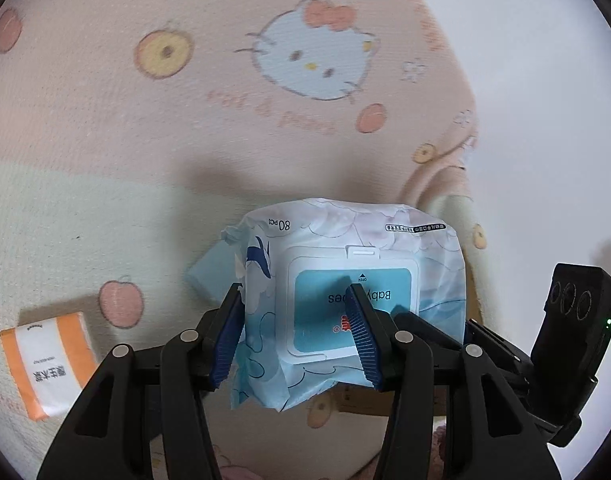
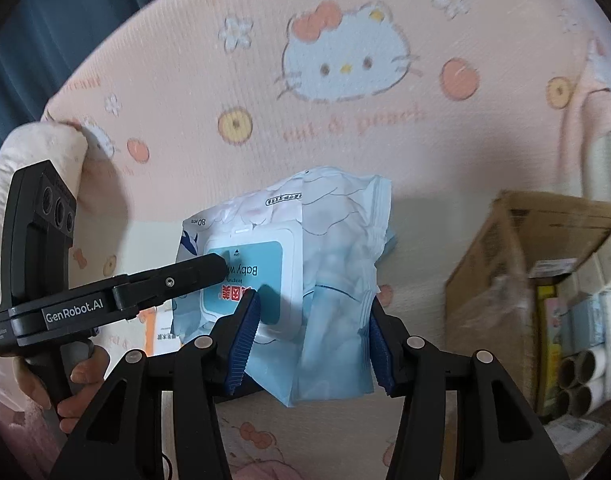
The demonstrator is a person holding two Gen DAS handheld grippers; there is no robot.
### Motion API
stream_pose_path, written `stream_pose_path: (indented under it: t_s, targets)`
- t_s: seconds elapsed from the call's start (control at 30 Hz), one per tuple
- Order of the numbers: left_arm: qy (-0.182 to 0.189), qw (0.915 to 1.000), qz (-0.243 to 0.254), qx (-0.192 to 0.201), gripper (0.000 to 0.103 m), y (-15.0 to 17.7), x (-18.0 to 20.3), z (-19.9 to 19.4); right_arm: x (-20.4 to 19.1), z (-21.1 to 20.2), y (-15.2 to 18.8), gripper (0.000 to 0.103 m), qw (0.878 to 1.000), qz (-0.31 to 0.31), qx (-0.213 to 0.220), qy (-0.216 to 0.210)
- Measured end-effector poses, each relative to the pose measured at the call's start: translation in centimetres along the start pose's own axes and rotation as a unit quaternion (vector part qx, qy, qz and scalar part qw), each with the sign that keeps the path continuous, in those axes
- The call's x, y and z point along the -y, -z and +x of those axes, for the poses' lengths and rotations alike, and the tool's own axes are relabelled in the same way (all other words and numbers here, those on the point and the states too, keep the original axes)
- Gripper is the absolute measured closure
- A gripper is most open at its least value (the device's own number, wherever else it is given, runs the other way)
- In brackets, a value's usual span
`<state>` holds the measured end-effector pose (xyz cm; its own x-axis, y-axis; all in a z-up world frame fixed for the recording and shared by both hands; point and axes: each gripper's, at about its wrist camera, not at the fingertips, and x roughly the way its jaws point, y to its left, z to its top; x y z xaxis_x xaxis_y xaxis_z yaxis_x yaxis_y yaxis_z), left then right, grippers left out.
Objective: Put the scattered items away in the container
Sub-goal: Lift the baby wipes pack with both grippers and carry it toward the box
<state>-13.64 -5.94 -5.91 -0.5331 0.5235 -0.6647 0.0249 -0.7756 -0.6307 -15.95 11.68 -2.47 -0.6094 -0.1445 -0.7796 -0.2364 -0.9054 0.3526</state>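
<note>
A light-blue baby wipes pack (image 1: pixel 345 248) with a white flip lid hangs above the pink blanket, carried by both grippers. My left gripper (image 1: pixel 295 288) is shut on its left part, one blue pad at the pack's edge and the other on the lid. In the right wrist view my right gripper (image 2: pixel 313 298) is shut on the right half of the wipes pack (image 2: pixel 337 232). There the left gripper (image 2: pixel 213 268) comes in from the left with one finger on the lid. The cardboard box (image 2: pixel 505 248) stands open at the right.
An orange-and-white tissue pack (image 1: pixel 45 360) lies on the blanket (image 1: pixel 185 120) at lower left. A pale blue item (image 1: pixel 209 276) shows behind the wipes. The box holds cardboard tubes (image 2: pixel 577 380) and packets. A hand (image 2: pixel 77 380) grips the left gripper's handle.
</note>
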Motion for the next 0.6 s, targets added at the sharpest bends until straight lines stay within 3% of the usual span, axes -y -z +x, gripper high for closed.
stream_pose_path:
  t_s: [0.27, 0.6]
  targets:
    - [0.009, 0.9997, 0.023, 0.006, 0.048, 0.8, 4.3, -0.2, 2.3, -4.0, 0.5, 0.054, 0.999, 0.012, 0.037, 0.002]
    - [0.035, 0.9976, 0.060, 0.003, 0.048, 0.2, 10.9, 3.4, 8.9, -7.6, -0.4, 0.054, 0.997, 0.041, 0.070, 0.013]
